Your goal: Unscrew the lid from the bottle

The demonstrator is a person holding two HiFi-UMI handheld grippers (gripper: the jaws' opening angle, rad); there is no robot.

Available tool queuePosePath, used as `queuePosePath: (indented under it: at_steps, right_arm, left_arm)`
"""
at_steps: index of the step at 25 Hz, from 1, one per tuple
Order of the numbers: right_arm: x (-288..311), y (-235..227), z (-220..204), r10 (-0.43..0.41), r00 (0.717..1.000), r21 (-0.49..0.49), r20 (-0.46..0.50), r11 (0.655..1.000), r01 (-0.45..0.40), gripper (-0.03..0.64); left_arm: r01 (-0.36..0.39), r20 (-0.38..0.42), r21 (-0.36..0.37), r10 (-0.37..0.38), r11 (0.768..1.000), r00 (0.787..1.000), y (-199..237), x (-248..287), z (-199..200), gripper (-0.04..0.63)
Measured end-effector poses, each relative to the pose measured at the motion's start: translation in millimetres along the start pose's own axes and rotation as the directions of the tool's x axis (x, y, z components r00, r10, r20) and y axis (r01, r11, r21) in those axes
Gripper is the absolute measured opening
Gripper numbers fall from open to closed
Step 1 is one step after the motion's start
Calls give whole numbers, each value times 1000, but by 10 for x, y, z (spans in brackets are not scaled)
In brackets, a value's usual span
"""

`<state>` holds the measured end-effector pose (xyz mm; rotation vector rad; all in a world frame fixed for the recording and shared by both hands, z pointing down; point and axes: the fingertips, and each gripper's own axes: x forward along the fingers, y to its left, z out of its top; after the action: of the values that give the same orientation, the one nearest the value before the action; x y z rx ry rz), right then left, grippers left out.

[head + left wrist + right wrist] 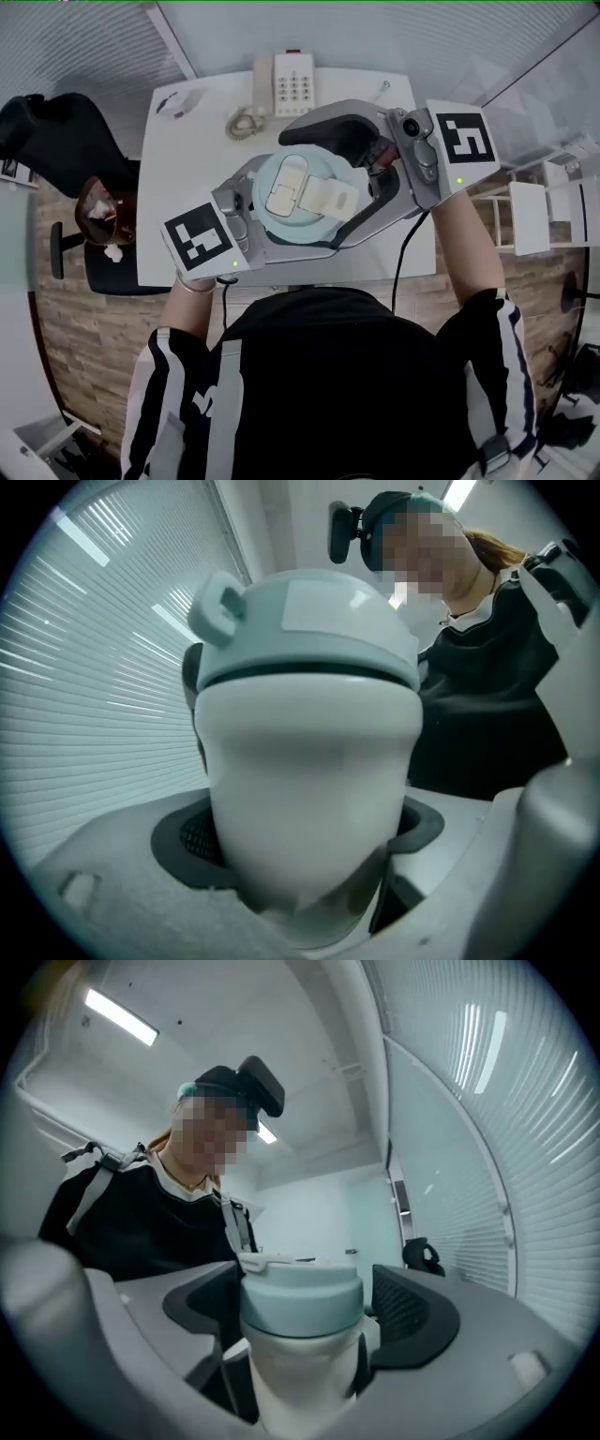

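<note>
- The bottle (309, 780) is held in the air between the two grippers, over the near edge of the white counter (202, 141). A telephone (286, 84) sits at the counter's far edge.
- The left gripper (309, 855) is clamped on the bottle's white body, below the dark seam under the lid.
- The right gripper (305, 1326) is closed around the pale blue-green lid (300, 1302), with a dark pad tight against each side.
- The step in hand looks like the twist itself. The left side should hold the body fixed while the right turns the lid about the bottle's own axis.
- The right pads should bear on the lid's ribbed side wall, not on the white flip tab (309, 199) on top.
- The smooth body may slip, so turn in short strokes with a firm squeeze, and avoid tilting the lid off its threads.
</note>
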<state>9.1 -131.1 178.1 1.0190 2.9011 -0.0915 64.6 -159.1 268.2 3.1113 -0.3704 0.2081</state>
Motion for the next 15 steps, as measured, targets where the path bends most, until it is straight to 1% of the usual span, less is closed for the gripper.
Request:
queuePosePath:
  at_steps: [2,3,4,5,6,7,8,9,10,11,13,15]
  right_arm:
    - [-95,-42,87,-78,994,-8,72,997,78,439]
    - [-133,-62,127,-129,986,-15,105,991,132,439]
    - [-164,-91,159,-198,972,-23,126,979,203,443]
    - [-197,-134,180,-284,950,-35,131,956,291,446]
    - [-236,-195,181,-378,918,-52,121,921,386,446]
    - [-279,-274,164,-472,876,-72,104,875,480,446]
    - [-318,-363,140,-557,825,-91,91,821,564,446]
    - [-346,-441,117,-629,773,-108,85,765,635,446]
    - [-361,-494,91,-684,725,-123,83,715,688,446]
    - [-360,-521,62,-721,688,-135,81,676,725,446]
    - [-317,-541,5,-767,637,-140,76,624,769,446]
    - [-249,-588,-26,-799,597,-149,77,583,799,445]
  left_arm:
    - [-107,-6,-3,107,994,994,166,-55,-12,448]
    - [-169,-14,-7,169,986,986,258,-87,-29,448]
    - [-230,-17,-16,230,973,973,352,-111,-47,448]
    - [-285,-14,-28,285,958,958,442,-124,-63,448]
    - [-331,-13,-36,330,943,944,525,-131,-78,447]
    - [-368,-16,-41,368,929,930,599,-144,-95,448]
    - [-400,-20,-47,400,915,916,660,-167,-113,447]
    - [-426,-22,-57,425,903,905,706,-190,-128,448]
    - [-445,-18,-70,445,893,895,738,-206,-135,447]
    - [-460,-12,-83,461,884,887,760,-213,-132,446]
    - [-491,-3,-95,493,866,870,789,-213,-121,446]
    - [-530,-12,-78,530,845,848,830,-217,-134,446]
